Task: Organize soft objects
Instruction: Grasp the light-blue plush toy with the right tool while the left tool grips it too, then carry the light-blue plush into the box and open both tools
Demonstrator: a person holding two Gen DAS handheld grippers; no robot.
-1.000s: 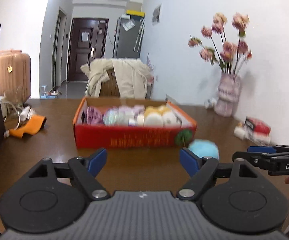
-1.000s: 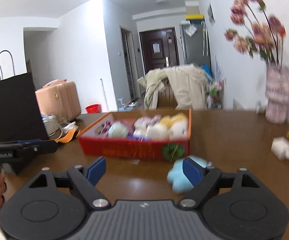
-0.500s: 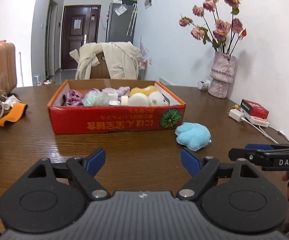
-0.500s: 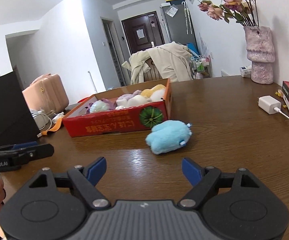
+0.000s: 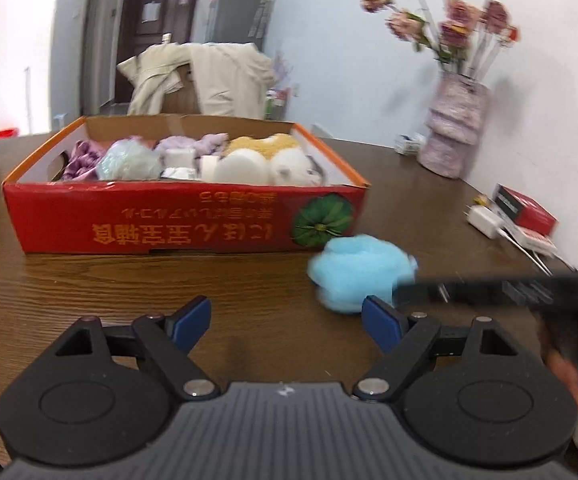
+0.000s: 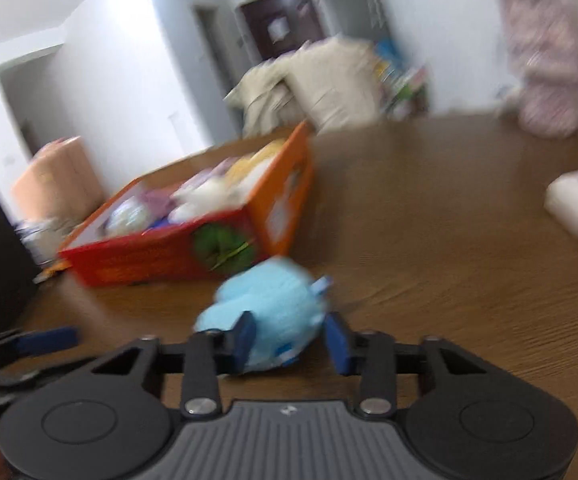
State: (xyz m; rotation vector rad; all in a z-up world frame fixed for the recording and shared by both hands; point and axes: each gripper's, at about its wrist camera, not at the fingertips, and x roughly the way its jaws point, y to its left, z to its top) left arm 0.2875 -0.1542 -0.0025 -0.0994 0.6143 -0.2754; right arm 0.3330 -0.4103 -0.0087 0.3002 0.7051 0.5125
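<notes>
Grained wooden table (image 5: 89, 276), fuzzy blue plush (image 6: 265, 312) between right gripper (image 6: 289, 342) spread fingers, left gripper (image 5: 287, 320) spread

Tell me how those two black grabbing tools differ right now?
The right tool has its blue pads either side of the blue plush toy; the left tool has nothing between its pads. The right's pads sit closer together; the left's are spread wide. Both share the same design.
</notes>
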